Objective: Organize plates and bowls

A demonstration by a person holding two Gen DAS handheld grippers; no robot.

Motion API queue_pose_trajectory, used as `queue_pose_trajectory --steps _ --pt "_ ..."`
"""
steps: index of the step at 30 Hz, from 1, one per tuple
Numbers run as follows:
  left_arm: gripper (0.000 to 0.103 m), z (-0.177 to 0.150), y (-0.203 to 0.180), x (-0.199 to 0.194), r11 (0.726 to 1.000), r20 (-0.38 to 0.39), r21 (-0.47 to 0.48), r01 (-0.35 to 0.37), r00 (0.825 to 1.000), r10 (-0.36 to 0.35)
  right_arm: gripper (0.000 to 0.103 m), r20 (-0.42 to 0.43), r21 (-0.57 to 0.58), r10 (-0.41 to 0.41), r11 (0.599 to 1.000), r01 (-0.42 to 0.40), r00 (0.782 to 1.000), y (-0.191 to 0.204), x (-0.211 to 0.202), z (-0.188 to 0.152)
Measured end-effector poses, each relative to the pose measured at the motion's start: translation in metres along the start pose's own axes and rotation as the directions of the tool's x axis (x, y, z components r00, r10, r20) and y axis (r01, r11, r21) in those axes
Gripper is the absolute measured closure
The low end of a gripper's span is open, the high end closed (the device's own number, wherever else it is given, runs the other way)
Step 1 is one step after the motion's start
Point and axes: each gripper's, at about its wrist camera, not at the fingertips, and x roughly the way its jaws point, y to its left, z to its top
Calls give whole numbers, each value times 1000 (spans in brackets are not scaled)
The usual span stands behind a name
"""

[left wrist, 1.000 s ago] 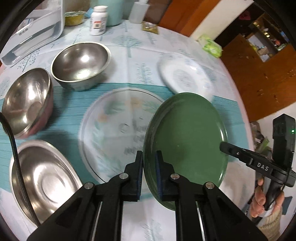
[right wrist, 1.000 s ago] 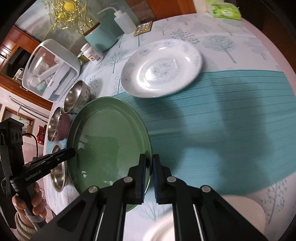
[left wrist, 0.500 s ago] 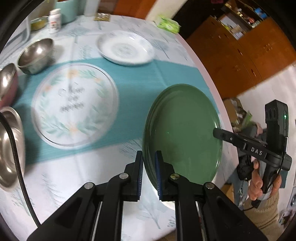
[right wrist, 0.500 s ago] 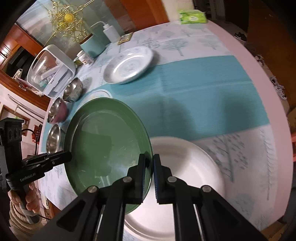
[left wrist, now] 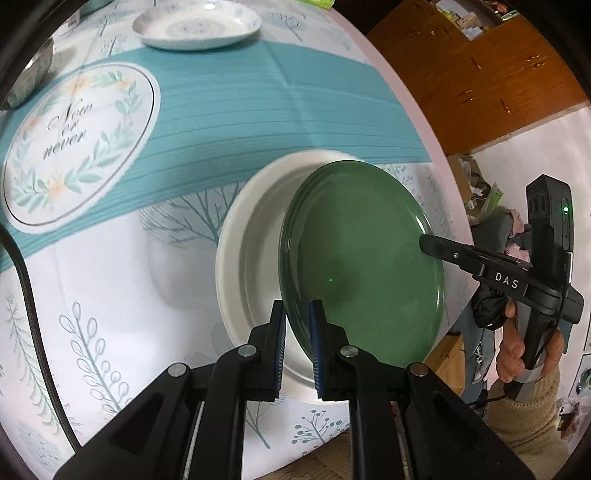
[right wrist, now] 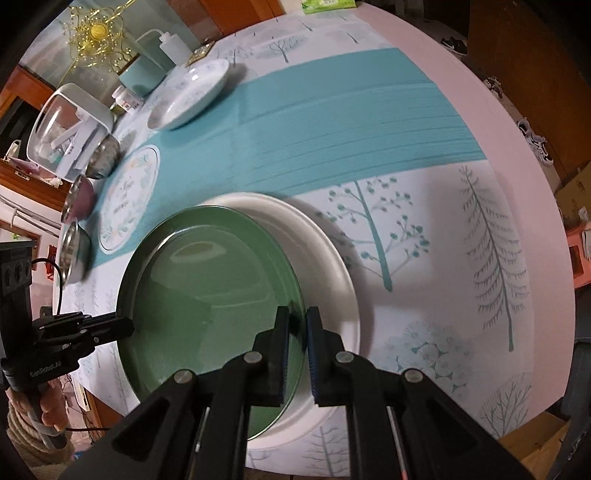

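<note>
- Two grippers clamp opposite rims of one green plate: the left gripper is clenched on its near edge in the left wrist view, and the right gripper is clenched on the opposite edge.
- Green plate hangs directly over the white plate, tilted; whether the two touch cannot be told.
- Risk: uneven release by the two hands would likely drop one rim first, knocking or chipping the white plate. Judged cause: the tilt and thin rim holds.
- Risk: the white plate lies near the table edge; a sideways nudge could push the stack off.
- Beyond the white plate lies a round printed mat; farther off, a patterned plate.
- Steel bowls stand well left of the white plate; nothing blocks the descent.
</note>
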Motion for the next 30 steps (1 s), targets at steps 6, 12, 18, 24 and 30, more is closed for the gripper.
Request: queue_pose_trajectory --steps 6,12,18,24,30 --pt "93 -3 2 17 999 -28 -21 -33 999 32 94 -24 -23 -9 1000 8 1000 1 13 -5" --pt "93 -1 -5 33 998 -40 -16 -54 998 53 93 -18 -43 -39 998 38 999 6 18 -6" --pt "93 -2 -10 39 999 -42 -12 -50 998 49 91 -13 -51 -71 996 71 997 8 21 -5" --pt "85 0 -11 37 999 -44 -8 -41 998 40 88 1 -97 -128 987 128 992 19 22 -8" --pt "69 -1 -21 36 999 -27 15 -41 999 41 87 58 -175 -219 958 226 974 36 17 -12"
